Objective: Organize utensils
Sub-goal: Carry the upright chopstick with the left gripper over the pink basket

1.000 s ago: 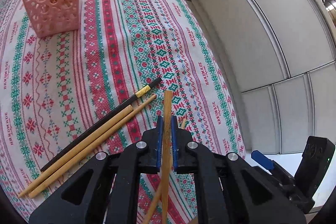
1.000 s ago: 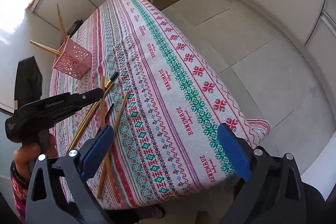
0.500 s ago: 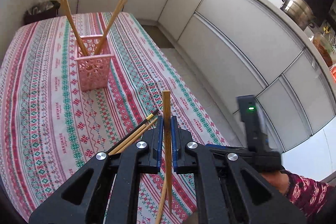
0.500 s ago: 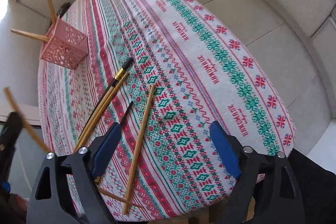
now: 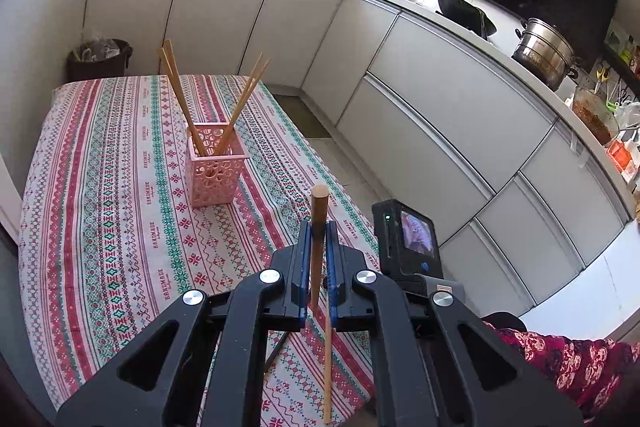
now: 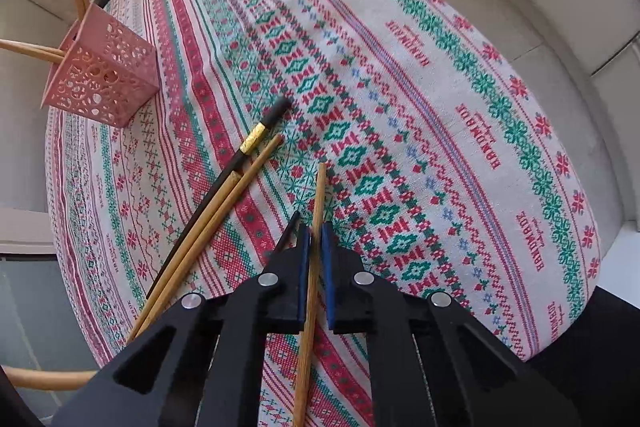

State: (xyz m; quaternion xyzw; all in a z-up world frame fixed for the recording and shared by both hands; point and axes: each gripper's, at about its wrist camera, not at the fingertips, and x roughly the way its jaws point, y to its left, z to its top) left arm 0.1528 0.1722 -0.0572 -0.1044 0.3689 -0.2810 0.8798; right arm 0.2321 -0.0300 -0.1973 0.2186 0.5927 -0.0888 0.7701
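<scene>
Raised since the earlier frame, the left gripper (image 5: 318, 247) pinches a chopstick (image 5: 319, 227) short of the pink basket (image 5: 214, 173), while the right gripper (image 6: 315, 247), lately spread, clamps another chopstick (image 6: 314, 267) lying on the surface (image 6: 440, 107); both sticks look light, stiff and smooth, best held mid-length.

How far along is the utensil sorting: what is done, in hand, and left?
Done: four chopsticks stand in the pink basket. In hand: the left claw and right claw each grip one wooden chopstick. Left: one black chopstick and two wooden ones on the tablecloth.
</scene>
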